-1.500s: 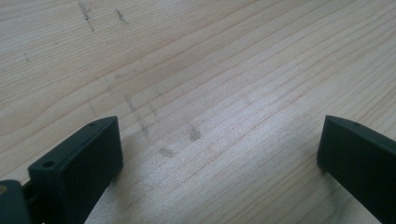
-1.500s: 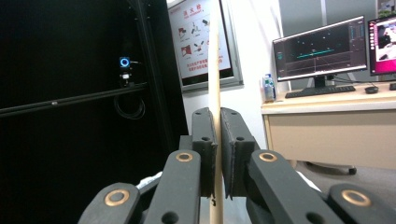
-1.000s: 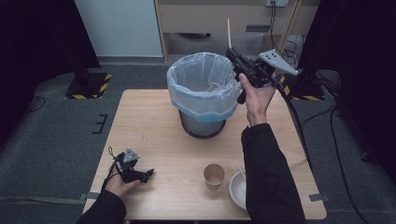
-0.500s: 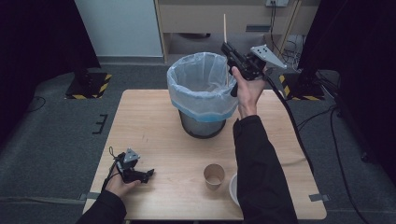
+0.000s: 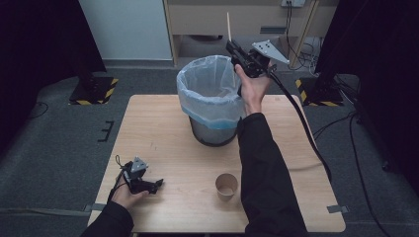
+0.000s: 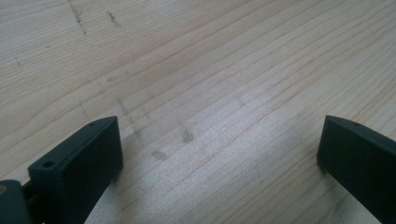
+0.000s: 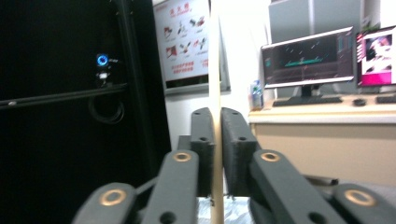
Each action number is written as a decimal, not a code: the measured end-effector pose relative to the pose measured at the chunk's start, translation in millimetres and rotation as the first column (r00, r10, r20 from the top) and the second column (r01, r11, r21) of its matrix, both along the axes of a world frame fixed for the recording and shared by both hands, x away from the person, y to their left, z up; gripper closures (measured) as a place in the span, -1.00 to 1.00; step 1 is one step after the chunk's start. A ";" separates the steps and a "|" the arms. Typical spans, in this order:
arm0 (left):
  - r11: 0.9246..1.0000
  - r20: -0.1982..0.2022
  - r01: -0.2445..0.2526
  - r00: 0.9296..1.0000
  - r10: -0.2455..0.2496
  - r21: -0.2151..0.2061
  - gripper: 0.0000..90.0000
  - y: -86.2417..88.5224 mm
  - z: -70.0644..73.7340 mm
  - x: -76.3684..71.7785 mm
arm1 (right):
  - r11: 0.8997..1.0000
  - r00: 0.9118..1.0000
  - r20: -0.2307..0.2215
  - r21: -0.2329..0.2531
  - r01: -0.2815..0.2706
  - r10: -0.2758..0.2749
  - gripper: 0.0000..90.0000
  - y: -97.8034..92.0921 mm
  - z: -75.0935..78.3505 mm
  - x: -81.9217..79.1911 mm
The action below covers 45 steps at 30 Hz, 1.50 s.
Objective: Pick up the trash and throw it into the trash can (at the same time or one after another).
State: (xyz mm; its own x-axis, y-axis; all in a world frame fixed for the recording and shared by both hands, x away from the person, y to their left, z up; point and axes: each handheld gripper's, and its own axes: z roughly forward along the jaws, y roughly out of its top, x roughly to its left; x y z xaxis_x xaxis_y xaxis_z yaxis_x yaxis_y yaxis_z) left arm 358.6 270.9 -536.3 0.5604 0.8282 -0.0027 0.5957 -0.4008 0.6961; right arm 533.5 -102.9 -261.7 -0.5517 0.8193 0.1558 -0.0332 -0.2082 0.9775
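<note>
Room: grey carpet floor (image 5: 59,133); black curtains (image 5: 380,59) at both sides; pale wall panel (image 5: 126,27) and wooden cabinet (image 5: 257,17) at the rear; yellow-black striped stand bases (image 5: 94,91). Right gripper view: wall poster (image 7: 182,39), desk (image 7: 322,114) bearing two lit monitors (image 7: 308,58).

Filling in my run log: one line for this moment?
right gripper: shut on wooden stick, above bin | left gripper: open, on table

Black tongs (image 5: 231,47), brass-coloured pivot screws, grey three-cornered plate, black sleeves (image 5: 264,163)
</note>
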 end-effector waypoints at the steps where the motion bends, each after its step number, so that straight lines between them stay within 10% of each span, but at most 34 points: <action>1: 1.000 0.000 0.000 1.000 0.000 0.000 -1.00 0.0 0.0 0.0 | 1.000 1.000 -0.011 -0.012 0.007 -0.007 0.46 0.2 -1.4 1.8; 11: 1.000 0.000 0.000 1.000 0.000 -0.001 -1.00 -0.1 0.0 0.0 | 1.000 1.000 -0.022 0.005 0.006 -0.006 0.03 -23.8 10.2 -12.6; 24: 1.000 0.002 -0.004 1.000 0.004 0.000 -1.00 -0.9 0.0 -0.1 | 0.996 0.998 -0.039 -0.078 -0.045 0.042 -0.24 -62.4 22.0 -81.8; 45: 1.000 0.000 -0.005 1.000 0.005 0.000 -1.00 -1.4 0.0 -0.3 | 0.988 0.972 -0.234 -0.150 -0.044 0.008 -0.20 -133.3 -81.7 -167.0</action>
